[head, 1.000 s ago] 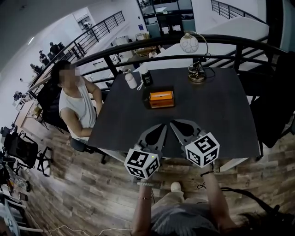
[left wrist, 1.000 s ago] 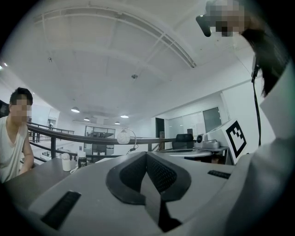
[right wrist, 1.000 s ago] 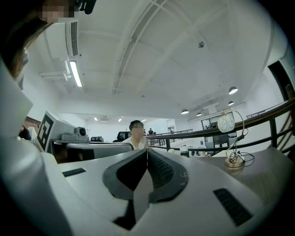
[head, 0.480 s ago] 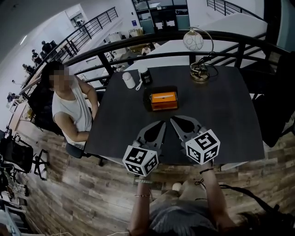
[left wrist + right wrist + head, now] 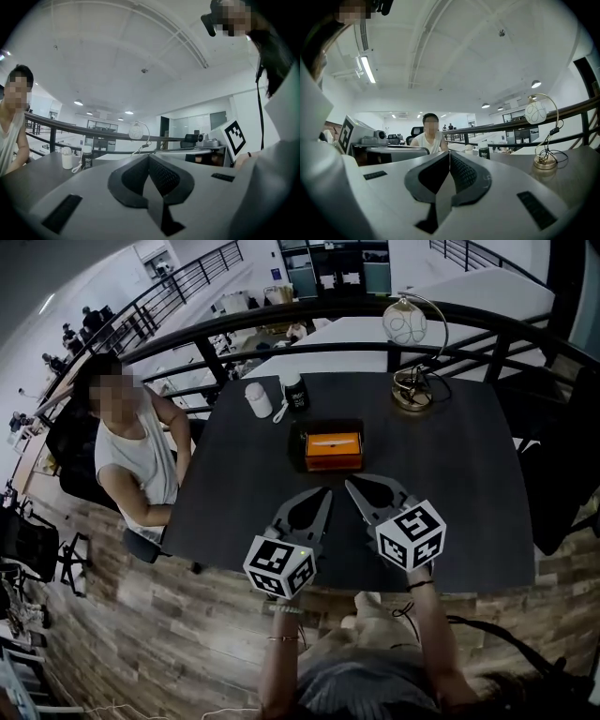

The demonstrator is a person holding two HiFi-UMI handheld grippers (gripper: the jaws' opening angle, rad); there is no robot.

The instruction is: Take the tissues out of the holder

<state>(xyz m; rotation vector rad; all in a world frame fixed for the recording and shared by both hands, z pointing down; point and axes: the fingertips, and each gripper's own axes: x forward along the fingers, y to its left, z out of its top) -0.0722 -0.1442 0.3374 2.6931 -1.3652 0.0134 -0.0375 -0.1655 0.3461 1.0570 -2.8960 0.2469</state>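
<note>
Left gripper (image 5: 325, 492): jaws shut flat against each other, nothing between them. Its own view shows the ribbed pads (image 5: 165, 177) meeting along one line. Right gripper (image 5: 350, 485): likewise pressed together and empty.

Pose: both are held low over the near part of the table (image 5: 469, 484). The tips angle inward toward each other, close but apart. The marker cubes (image 5: 410, 535) sit at the person's end. Bare forearms (image 5: 281, 657) rise from the bottom of the head view to the cubes. The hands themselves are hidden behind the cubes.

Tissue holder (image 5: 331, 446): a dark holder with an orange top, standing mid-table just beyond the gripper tips and not touched by either. A pale strip of tissue (image 5: 333, 439) shows at the slot on top. How much tissue is inside cannot be made out. Neither gripper view shows the holder, because each gripper's grey body fills the lower half of its picture.

Farther out, a white bottle (image 5: 257, 399) and a dark bottle (image 5: 296, 390) stand side by side at the far left of the table. A globe lamp (image 5: 410, 395) stands at the far right, its cord coiled at the base. A seated person (image 5: 122, 446) is at the table's left side. A dark railing (image 5: 309, 324) runs behind the table.
</note>
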